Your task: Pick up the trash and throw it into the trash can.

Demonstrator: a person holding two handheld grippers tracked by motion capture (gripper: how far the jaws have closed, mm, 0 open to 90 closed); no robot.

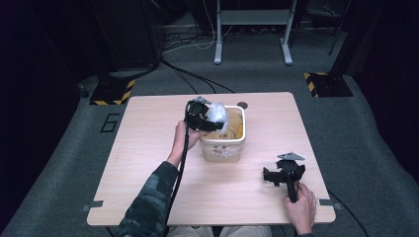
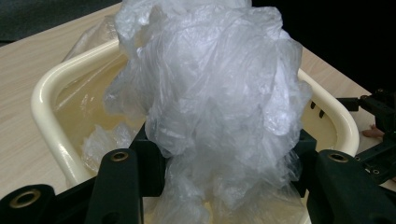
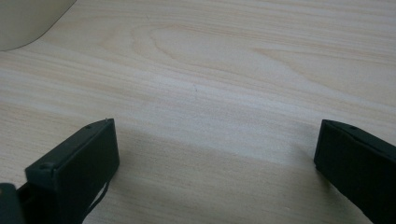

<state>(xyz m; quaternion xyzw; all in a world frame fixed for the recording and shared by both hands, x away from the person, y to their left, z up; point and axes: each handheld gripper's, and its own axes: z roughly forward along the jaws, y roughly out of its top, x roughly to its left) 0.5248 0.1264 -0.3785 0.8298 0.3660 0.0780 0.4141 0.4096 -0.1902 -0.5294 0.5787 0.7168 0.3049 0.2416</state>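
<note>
Plastic bag (image 2: 210,93): clear, thin, crumpled into a loose wad. Clamped between the two black jaws of the left gripper (image 2: 219,172), which press into its lower part from both sides; most of the wad bulges above the jaws. In the high view the plastic bag (image 1: 216,114) sits over the left part of the bin's opening, above its rim.

Bin (image 2: 51,88): cream plastic, rounded rectangular rim, open top. A second clear film lines its inside and lies crumpled near the bottom. In the high view the bin (image 1: 223,143) stands a little behind the middle of the table.

Left gripper (image 1: 200,117): black, held by the person's left hand (image 1: 184,138), at the bin's left edge, cable trailing back along a camouflage-patterned sleeve.

Right gripper (image 1: 284,174): black, low over the table at the near right, well apart from the bin, a grey three-cornered plate on top, held by the right hand (image 1: 300,202). In the right gripper view its jaws stand wide apart with nothing between them, bare wood beneath.

Table (image 1: 148,163): light wood-grain top, rounded corners, a small dark round spot near the far edge behind the bin.

Room: grey carpet; black-and-yellow striped floor plates at far left and far right; cables across the floor; the grey legs of a metal frame at the back; dark surroundings.
</note>
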